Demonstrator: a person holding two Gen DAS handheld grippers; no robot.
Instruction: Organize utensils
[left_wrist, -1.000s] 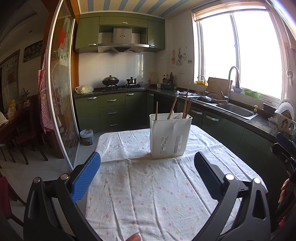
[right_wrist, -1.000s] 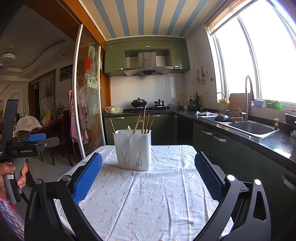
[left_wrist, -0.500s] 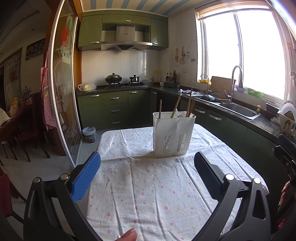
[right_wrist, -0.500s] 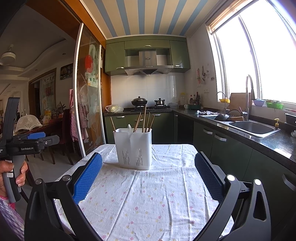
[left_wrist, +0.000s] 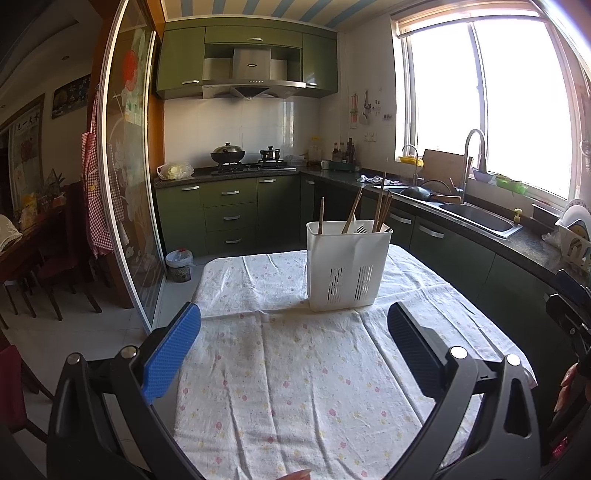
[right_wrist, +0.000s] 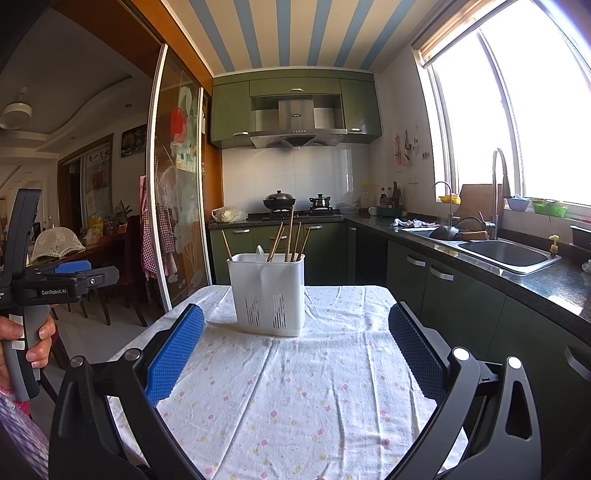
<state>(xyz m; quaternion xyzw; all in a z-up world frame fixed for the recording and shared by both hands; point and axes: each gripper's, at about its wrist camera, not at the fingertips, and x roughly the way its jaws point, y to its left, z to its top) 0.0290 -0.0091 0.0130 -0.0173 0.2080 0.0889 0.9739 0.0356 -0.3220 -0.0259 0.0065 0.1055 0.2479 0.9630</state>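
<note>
A white slotted utensil holder (left_wrist: 349, 266) stands upright on the table, holding several wooden chopsticks (left_wrist: 381, 206) and a pale utensil. It also shows in the right wrist view (right_wrist: 266, 293) with the chopsticks (right_wrist: 290, 236). My left gripper (left_wrist: 294, 334) is open and empty, held back from the holder above the tablecloth. My right gripper (right_wrist: 295, 338) is open and empty, also short of the holder. The left gripper's body shows at the left of the right wrist view (right_wrist: 70, 280), held in a hand.
The table carries a white flowered cloth (left_wrist: 306, 376). A green kitchen counter with a sink (left_wrist: 480, 218) runs along the right. A glass sliding door (left_wrist: 129, 192) and dining chairs (left_wrist: 55, 266) are on the left. A small bin (left_wrist: 180, 264) stands on the floor.
Both views have shifted slightly; the holder sits a little further right in the left wrist view. Both grippers stay open and empty.
</note>
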